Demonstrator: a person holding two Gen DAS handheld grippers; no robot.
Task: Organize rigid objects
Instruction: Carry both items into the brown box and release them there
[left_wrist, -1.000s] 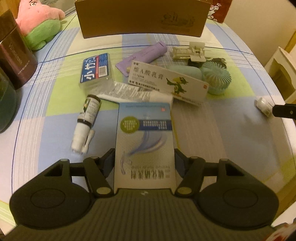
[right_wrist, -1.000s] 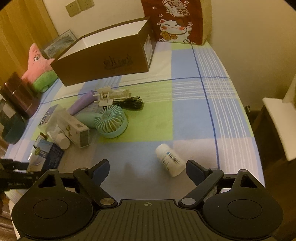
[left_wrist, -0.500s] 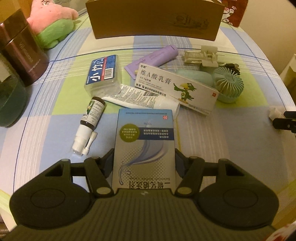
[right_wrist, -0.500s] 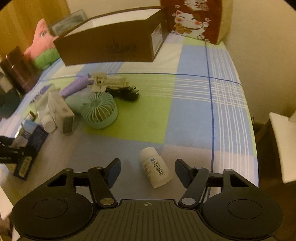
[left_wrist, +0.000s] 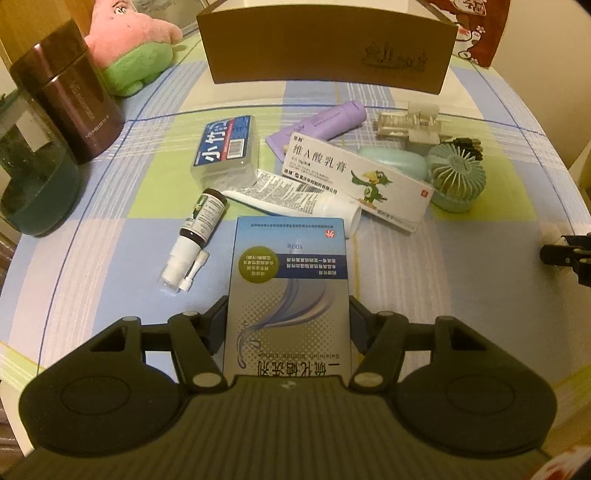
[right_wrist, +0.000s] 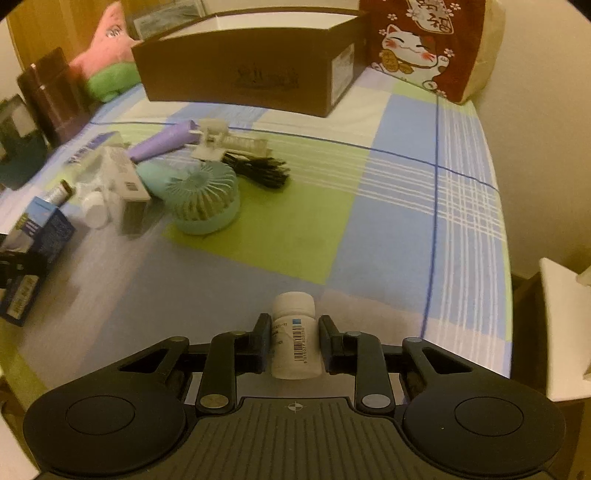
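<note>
On the checked cloth (right_wrist: 402, 221) near its front edge, my right gripper (right_wrist: 294, 341) is closing its jaws around a small white pill bottle (right_wrist: 295, 341), which lies on its side with its cap pointing away from me; both fingers sit against the bottle's sides. My left gripper (left_wrist: 287, 325) pinches a blue lotion box (left_wrist: 290, 291) by its long sides, pads tight to it. Beyond it lie a spray bottle (left_wrist: 194, 236), a white tube (left_wrist: 291, 197), a long ointment carton (left_wrist: 354, 181) and a mint handheld fan (left_wrist: 456, 177). The brown cardboard box (right_wrist: 255, 74) stands open at the far end of the cloth.
</note>
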